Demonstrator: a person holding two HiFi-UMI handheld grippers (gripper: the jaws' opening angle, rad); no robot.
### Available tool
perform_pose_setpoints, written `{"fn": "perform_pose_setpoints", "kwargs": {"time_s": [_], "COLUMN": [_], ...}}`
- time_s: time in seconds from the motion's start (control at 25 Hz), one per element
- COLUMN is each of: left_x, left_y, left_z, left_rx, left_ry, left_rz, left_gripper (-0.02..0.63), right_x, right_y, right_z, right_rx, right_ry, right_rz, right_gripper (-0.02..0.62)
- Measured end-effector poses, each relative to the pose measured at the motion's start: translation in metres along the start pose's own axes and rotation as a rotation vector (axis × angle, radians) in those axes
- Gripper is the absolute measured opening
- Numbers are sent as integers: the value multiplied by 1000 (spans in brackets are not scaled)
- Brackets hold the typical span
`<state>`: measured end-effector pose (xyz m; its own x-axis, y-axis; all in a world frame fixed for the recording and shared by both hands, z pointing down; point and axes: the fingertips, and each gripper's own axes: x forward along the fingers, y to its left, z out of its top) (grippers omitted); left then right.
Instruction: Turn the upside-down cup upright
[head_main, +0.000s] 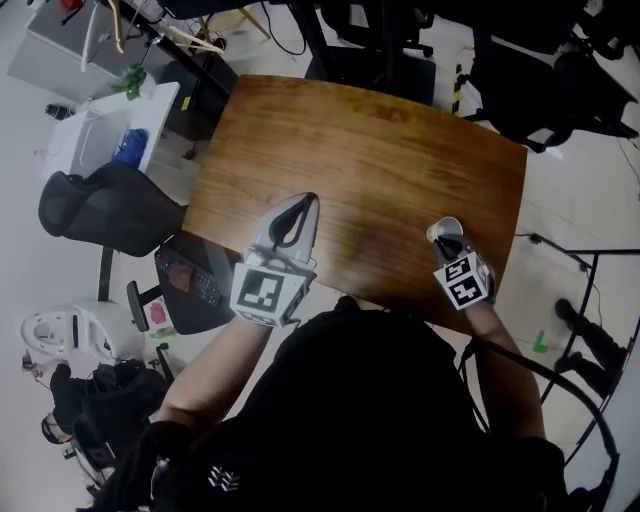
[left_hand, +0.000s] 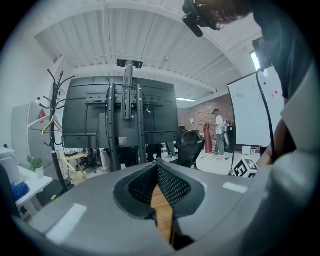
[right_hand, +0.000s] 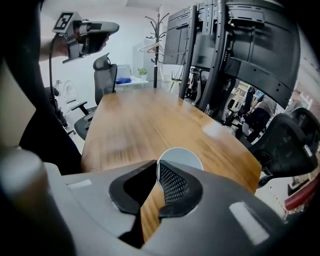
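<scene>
Pinches cup (head_main: 444, 231) by its thin wall in right gripper (head_main: 451, 246) jaws, tilted over worktop (head_main: 380, 150) near its right front corner, apparently for rolling it upright; holds left gripper (head_main: 297, 212) aside over worktop, jaws clenched, empty, clear of the turn.

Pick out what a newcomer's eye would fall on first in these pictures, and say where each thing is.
The wooden table fills the middle of the head view, with one white cup near its right front edge. The right gripper is pinched on that cup's wall. The left gripper hangs shut and empty over the table's left front part.
</scene>
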<state>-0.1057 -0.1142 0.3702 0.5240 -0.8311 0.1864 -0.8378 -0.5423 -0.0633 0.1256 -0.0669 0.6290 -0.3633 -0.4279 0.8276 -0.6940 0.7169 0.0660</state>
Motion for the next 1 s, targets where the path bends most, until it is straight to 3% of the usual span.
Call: {"fn": "perform_pose_setpoints", "kwargs": {"time_s": [0.28, 0.48, 0.64, 0.72, 0.88, 1.0], "left_x": [-10, -3, 9, 15, 37, 43], "left_y": [18, 17, -1, -20, -45, -50], "left_z": [-8, -9, -23, -32, -66, -84], "left_rx": [-6, -17, -41, -38, -29, -32], "left_ry": [10, 0, 32, 43, 91, 131], "left_rz": [11, -23, -100, -162, -247, -280], "left_gripper": [0, 0, 0, 0, 0, 0], "right_x": [9, -1, -37, -53, -65, -82], "right_y": [16, 22, 6, 4, -15, -20], "right_z": [14, 25, 39, 39, 2, -6], "right_rx": [48, 53, 177, 234, 572, 610], "right_ry": [-40, -85, -240, -298, -351, -375], "right_rz": [10, -6, -129, -183, -236, -312], "right_gripper": [32, 64, 49, 3, 2, 2]}}
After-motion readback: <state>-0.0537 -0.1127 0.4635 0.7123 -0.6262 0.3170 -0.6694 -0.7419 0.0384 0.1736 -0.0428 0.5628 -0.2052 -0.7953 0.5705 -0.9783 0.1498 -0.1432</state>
